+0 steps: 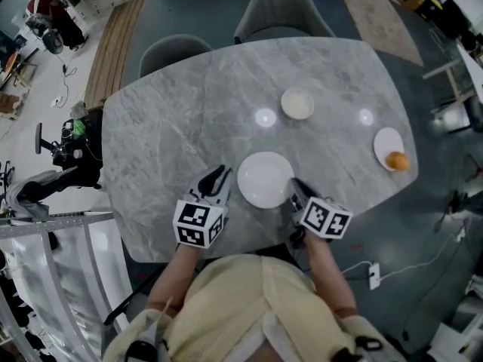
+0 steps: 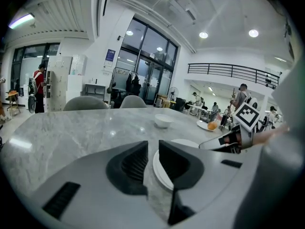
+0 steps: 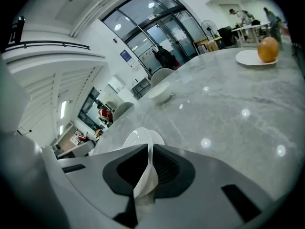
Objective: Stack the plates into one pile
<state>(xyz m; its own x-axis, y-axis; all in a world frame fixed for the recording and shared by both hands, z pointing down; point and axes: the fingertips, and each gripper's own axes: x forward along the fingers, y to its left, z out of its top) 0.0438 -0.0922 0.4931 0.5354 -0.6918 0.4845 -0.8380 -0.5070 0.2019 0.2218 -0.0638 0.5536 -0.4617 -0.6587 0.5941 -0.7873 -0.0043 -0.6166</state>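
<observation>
Right gripper (image 3: 148, 149) pinches the rim of the white plate (image 1: 264, 178) at the plate's 4 o'clock, jaws pressed nearly together on the thin edge. We place this plate at the 6 o'clock edge of the table (image 1: 173, 127), close to the person. Whether it rests on the top or hangs just clear, we cannot tell. Left gripper (image 2: 152, 149) sits at the plate's 9 o'clock, jaws a little apart and gripping nothing, the rim just ahead of them.

Risks, in our judgement: a one-sided hold on a glazed rim lets the plate pivot or slip out, and a drop onto stone would chip it. The second plate (image 1: 386, 143), at 3 o'clock and well apart, carries an orange (image 1: 398, 161). Stacking onto it without clearing the fruit would leave the pile rocking, and the round fruit would roll. The bowl (image 1: 297, 103) at 1 o'clock is deeper and would seat poorly among flat plates.

Materials: plates and bowl look like smooth white glazed ceramic, round, with shallow raised rims. The table is grey veined marble, polished enough to mirror ceiling lights, so it offers little friction. Gripper pads (image 3: 164, 168) are dark and ribbed. Two grey upholstered chairs (image 1: 278, 10) stand at 12 o'clock beyond the table.
</observation>
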